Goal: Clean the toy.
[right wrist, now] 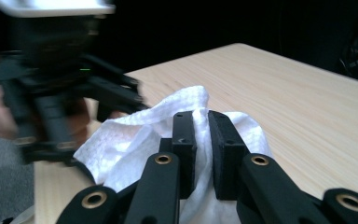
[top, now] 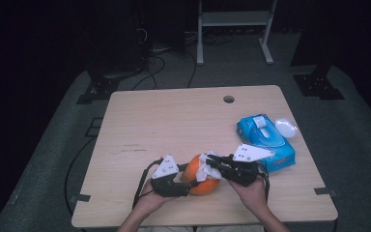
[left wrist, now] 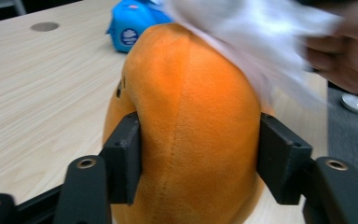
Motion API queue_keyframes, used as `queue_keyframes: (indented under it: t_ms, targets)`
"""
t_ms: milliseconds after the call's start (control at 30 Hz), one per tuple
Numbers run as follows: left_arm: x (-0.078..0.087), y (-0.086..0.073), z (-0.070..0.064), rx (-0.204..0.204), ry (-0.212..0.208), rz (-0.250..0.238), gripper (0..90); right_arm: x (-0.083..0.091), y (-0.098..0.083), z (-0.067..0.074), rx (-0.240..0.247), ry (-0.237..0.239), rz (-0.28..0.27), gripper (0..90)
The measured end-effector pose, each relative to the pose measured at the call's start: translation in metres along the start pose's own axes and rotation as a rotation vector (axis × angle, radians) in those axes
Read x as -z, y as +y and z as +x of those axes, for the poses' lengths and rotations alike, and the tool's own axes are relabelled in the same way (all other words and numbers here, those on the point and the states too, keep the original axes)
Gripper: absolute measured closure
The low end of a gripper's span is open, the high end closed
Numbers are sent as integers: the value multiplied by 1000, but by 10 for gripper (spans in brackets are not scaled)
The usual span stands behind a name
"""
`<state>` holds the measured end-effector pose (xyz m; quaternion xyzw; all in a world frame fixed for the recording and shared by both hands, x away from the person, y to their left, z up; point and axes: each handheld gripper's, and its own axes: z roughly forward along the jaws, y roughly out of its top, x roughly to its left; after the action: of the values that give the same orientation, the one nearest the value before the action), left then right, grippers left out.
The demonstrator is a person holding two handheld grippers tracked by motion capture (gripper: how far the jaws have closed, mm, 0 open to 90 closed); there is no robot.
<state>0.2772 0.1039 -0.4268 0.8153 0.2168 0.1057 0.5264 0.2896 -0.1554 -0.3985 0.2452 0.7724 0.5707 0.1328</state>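
- Down at the lower middle of the high view, an orange plush toy (top: 202, 180) sits on the wooden table (top: 174, 121) close to its near edge, between the person's two hands.
- From the left of that view the left gripper (top: 182, 182) comes in at the toy; in the left gripper view its two black jaws stand on either side of the orange plush toy (left wrist: 191, 135), pads pressed into the fabric, so it is clamped on the toy.
- From the right, the right gripper (top: 213, 163) reaches over the top of the toy with a white wipe (top: 204, 166) lying on the toy's upper right side.
- Seen in the right gripper view, the right gripper (right wrist: 202, 140) has its jaws drawn together on a fold of the white wipe (right wrist: 135, 140), pinching it; the rest of the cloth bunches out to the left and below.
- Off to the right of the high view, a blue wipes pack (top: 265, 137) lies on the table just beyond the right gripper, with its lid open.
- Near the table's far edge, at upper centre, is a round cable hole (top: 229, 99).
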Motion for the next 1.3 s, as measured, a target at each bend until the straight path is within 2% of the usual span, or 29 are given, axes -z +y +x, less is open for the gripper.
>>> queue_keyframes:
  t_ms: [67,167,267,333,367,467,567,633,700,733,800,867,933,1000,1100,1167,1233,1300]
  targets:
    - [0,1,0,-4,-8,2,332,2,-2,-6,-24,-3,2,809]
    - [0,1,3,-3,16,-2,213,2,-3,-8,-29,-4,7,808]
    - [-4,-1,7,27,34,3,93,1,-4,-10,-35,-1,8,808]
    - [-8,-2,7,33,19,9,99,1,-4,-11,-34,-5,9,808]
    - [-8,-2,5,37,6,5,152,0,-5,-12,-38,-3,8,808]
    - [-9,1,-2,8,54,10,309,1,-4,-10,-36,-13,6,808]
    - [-10,0,-3,34,74,3,350,0,1,3,14,-16,3,809]
    - [-12,0,-3,44,77,4,352,-3,4,13,36,18,5,809]
    - [-12,0,-5,42,76,0,355,-5,6,18,77,4,18,809]
    - [-12,0,-5,40,72,0,356,-5,6,16,73,5,18,809]
    - [-12,0,-7,29,70,1,358,-2,4,6,27,13,8,808]
    - [-14,-1,-10,12,60,2,358,3,1,-4,-10,-16,8,808]
    - [-14,0,-12,-11,45,7,347,6,-1,-12,-35,-24,12,808]
    - [-13,1,-10,-13,25,6,290,7,-2,-14,-37,-25,22,807]
    - [-13,0,-5,2,28,-6,188,7,-3,-15,-34,-20,26,807]
    - [-15,-1,-5,15,24,-8,185,6,-3,-15,-35,-18,25,807]
    - [-15,-1,-7,-3,36,-1,246,6,-2,-11,-27,-22,28,806]
    - [-15,-2,-8,-5,37,-3,280,5,1,-3,-1,-21,27,806]
